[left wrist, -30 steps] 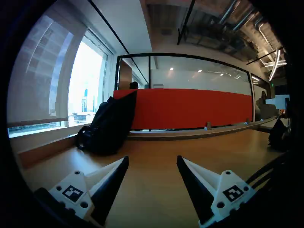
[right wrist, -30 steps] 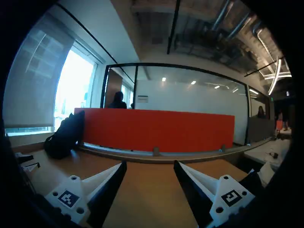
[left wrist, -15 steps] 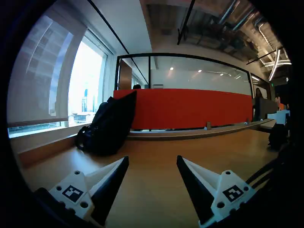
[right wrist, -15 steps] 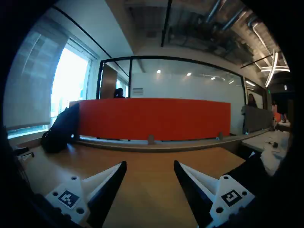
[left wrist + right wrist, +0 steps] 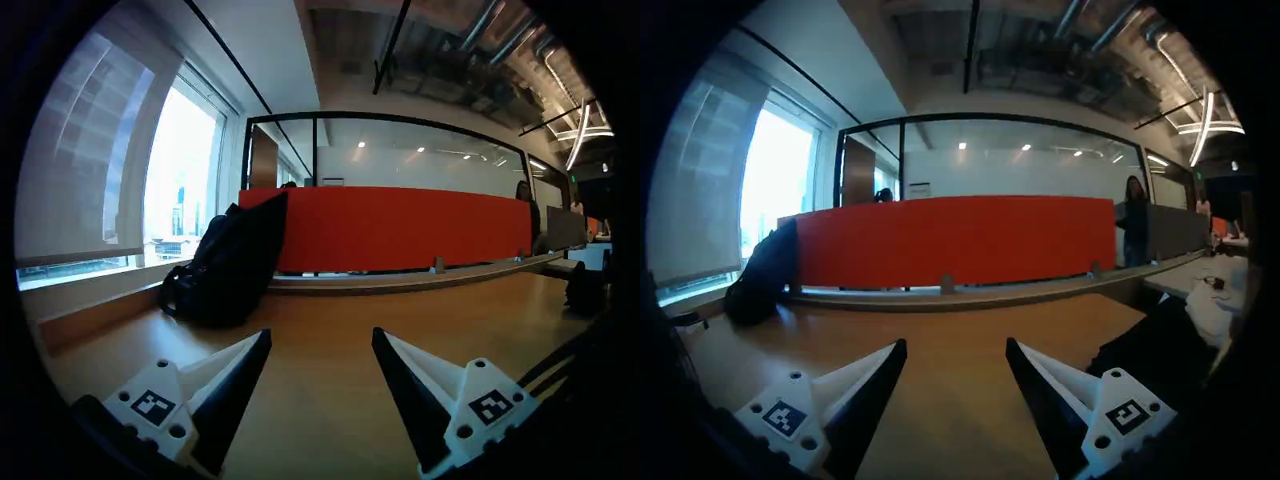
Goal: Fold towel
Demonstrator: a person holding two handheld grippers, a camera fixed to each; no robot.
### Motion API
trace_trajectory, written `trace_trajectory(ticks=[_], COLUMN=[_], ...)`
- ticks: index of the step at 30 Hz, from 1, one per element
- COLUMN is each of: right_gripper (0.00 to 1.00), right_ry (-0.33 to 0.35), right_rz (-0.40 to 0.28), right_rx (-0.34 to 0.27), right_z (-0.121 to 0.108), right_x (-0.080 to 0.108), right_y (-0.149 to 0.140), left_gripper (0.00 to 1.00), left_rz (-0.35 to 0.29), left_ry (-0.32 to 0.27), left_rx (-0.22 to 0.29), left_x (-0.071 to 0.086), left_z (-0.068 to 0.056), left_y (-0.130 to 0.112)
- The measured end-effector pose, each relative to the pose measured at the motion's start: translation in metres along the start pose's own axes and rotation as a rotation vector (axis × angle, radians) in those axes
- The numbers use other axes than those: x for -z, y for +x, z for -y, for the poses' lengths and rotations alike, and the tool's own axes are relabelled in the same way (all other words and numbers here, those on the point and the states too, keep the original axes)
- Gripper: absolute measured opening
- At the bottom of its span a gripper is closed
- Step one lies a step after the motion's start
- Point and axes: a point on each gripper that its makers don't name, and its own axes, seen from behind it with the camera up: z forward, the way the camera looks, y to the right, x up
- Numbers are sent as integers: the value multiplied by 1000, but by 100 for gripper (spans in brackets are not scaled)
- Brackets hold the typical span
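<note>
Two pairs of open, empty jaws above a wooden table (image 5: 336, 384).
On my left gripper (image 5: 321, 331) and right gripper (image 5: 956, 342) the jaws stand wide apart, gripping nothing; a pale crumpled cloth (image 5: 1218, 302), perhaps the towel, lies far right in the right gripper view, beside a dark heap (image 5: 1152, 352); a black backpack (image 5: 224, 268), contents hidden, stands against the red partition (image 5: 400, 228).

Both views sit low over tabletop (image 5: 320, 400), level, facing orange partition (image 5: 400, 228) (left one nearer the backpack (image 5: 228, 268)); shared: partition, backpack, window (image 5: 180, 192).
</note>
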Motion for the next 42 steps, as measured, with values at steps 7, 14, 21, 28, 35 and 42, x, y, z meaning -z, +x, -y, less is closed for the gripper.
trace_trajectory(ticks=[7, 14, 21, 28, 35, 42], right_gripper=[96, 96, 96, 96, 96, 96], right_ry=[-9, -21, -23, -26, -31, -29], right_rz=[-9, -14, -16, -20, -15, -14], right_rx=[9, 9, 7, 11, 13, 7], right_z=[-9, -17, -22, -29, -42, -51], right_x=[3, 6, 8, 8, 10, 13], right_y=[2, 7, 11, 10, 1, -8], left_gripper=[93, 94, 93, 94, 93, 93], left_rz=[0, 0, 0, 0, 0, 0], left_ry=[0, 0, 0, 0, 0, 0], left_rx=[0, 0, 0, 0, 0, 0], left_x=[0, 0, 0, 0, 1, 1], left_z=[0, -1, -1, -1, -1, -1], left_y=[-1, 0, 0, 0, 0, 0])
